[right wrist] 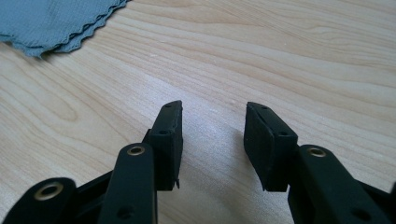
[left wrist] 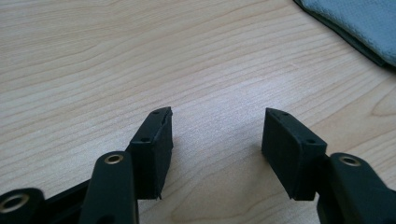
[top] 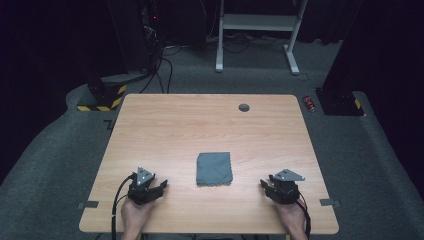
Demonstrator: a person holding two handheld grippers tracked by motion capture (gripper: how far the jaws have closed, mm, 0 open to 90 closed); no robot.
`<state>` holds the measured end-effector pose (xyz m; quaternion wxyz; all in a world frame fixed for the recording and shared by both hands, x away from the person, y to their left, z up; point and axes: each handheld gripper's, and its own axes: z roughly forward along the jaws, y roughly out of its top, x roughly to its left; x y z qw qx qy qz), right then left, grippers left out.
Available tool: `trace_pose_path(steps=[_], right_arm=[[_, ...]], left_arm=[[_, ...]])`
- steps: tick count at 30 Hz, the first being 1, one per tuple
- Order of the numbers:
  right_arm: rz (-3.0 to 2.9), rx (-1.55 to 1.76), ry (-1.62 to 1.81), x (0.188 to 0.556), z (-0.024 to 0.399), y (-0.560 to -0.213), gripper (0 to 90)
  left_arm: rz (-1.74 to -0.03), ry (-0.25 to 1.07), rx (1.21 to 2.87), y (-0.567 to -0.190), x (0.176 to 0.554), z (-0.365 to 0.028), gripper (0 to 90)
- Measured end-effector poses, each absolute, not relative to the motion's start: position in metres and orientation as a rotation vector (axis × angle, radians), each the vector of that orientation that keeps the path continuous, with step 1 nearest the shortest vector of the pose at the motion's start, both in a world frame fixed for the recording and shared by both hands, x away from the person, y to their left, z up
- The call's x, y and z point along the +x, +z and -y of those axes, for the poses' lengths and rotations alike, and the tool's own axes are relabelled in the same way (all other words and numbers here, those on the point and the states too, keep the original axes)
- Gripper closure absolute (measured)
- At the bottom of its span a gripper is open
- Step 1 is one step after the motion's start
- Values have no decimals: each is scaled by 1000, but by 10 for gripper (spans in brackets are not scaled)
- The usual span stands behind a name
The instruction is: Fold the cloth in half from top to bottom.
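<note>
A: Checked progress yet?

B: Looked close to finished, or else not begun. Found the grey cloth [top: 214, 168] lying folded into a neat rectangle near the middle of the surface [top: 175, 125], several scalloped layers stacked at the corner in the right gripper view [right wrist: 56, 23]. Judged the folding done, with nothing left but perhaps a last smoothing.

A: And the grippers?

B: Saw the left gripper [top: 161, 186] resting at about eight o'clock from the cloth, fingers [left wrist: 154, 144] parted with bare wood between them, gripping nothing. Saw the right gripper [top: 263, 184] at about four o'clock, fingers [right wrist: 268, 140] likewise spread and empty. Noted both well apart from the cloth, neither touching it.

A: Counted everything?

B: Tallied one cloth, two grippers, two hands. Spotted one dark round grommet [top: 244, 107] at roughly one o'clock from the cloth, near the far edge. Beyond the surface, on the floor, made out one small red item [top: 310, 104], too small to identify, and one white frame [top: 257, 30].
</note>
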<state>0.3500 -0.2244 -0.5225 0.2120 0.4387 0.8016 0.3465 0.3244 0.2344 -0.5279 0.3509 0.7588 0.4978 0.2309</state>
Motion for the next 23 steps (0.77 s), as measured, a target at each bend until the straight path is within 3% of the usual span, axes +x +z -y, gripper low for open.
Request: trace_pose_path(steps=[6,23], right_arm=[[-2251,1225,979,351,224,-523,472],[-2251,1228,973,352,221,-523,435]], left_arm=[[-1297,595,1965,-528,325,-234,372],[-1296,594,1971,-528,325,-233,345]])
